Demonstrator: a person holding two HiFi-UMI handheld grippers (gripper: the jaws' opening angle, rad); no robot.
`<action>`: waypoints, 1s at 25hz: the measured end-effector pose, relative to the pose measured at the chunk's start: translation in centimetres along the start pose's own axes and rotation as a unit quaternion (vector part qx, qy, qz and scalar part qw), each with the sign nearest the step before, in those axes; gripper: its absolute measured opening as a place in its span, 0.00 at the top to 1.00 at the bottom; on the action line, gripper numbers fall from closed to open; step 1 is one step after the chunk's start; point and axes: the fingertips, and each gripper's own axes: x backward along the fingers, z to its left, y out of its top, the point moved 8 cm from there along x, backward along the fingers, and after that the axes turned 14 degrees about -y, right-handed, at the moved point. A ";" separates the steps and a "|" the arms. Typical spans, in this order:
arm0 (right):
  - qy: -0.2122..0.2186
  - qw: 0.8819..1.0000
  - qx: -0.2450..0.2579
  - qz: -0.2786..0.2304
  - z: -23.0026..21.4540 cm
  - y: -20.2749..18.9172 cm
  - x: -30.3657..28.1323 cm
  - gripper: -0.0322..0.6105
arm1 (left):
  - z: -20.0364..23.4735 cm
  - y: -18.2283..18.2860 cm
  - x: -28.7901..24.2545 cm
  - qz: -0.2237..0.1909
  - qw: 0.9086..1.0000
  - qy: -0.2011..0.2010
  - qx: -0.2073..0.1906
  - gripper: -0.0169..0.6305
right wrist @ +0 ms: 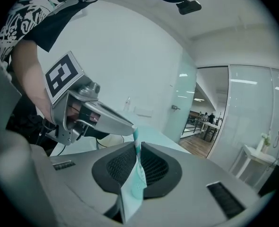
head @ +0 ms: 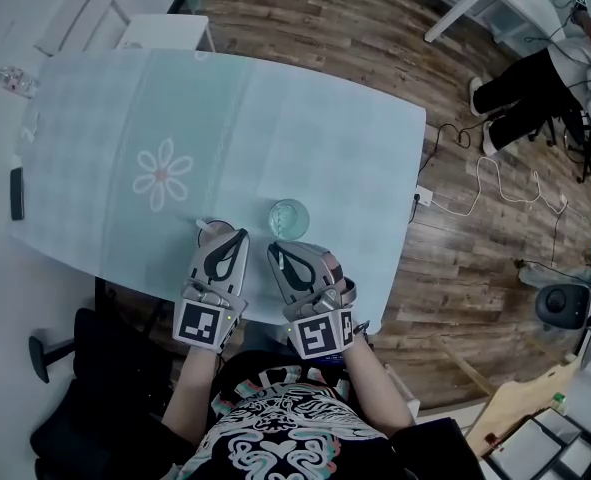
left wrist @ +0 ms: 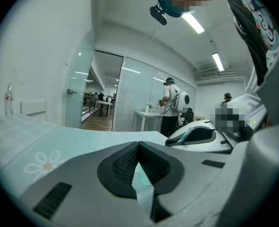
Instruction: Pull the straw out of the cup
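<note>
A clear glass cup (head: 288,216) stands on the pale green tablecloth (head: 305,128) near the table's front edge. My right gripper (head: 274,249) lies just in front of the cup with its jaws together. In the right gripper view a thin teal-and-white striped straw (right wrist: 136,137) sticks up from between those jaws (right wrist: 136,148); I cannot make it out in the head view. My left gripper (head: 239,234) lies close beside on the left, its jaws (left wrist: 138,148) shut with only tablecloth showing through the slit. Its tip (right wrist: 131,125) almost touches the straw's end.
A small pinkish round object (head: 213,229) sits at the left gripper's tip. A dark flat device (head: 16,193) and a clear bottle (head: 13,78) lie at the table's left edge. A black chair (head: 85,368) stands below, and cables (head: 495,183) run over the wooden floor to the right.
</note>
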 end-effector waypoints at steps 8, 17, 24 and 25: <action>-0.025 0.995 -0.091 -0.029 -1.1 0.0 0.3 0.88 | 0.1 0.0 0.3 0.004 1.000 -0.003 -0.004 0.98; -0.053 0.976 -0.212 0.020 -3.4 -1.9 1.1 0.88 | -0.3 0.0 -0.2 0.008 1.000 -0.006 0.000 0.98; -0.082 0.955 -0.285 -0.002 -5.2 -3.2 1.4 0.88 | -0.7 -0.1 -0.5 0.033 0.999 -0.014 0.000 0.98; -0.084 0.953 -0.290 -0.001 -5.2 -3.3 1.5 0.88 | -0.7 -0.1 -0.5 0.033 0.999 -0.014 0.001 0.98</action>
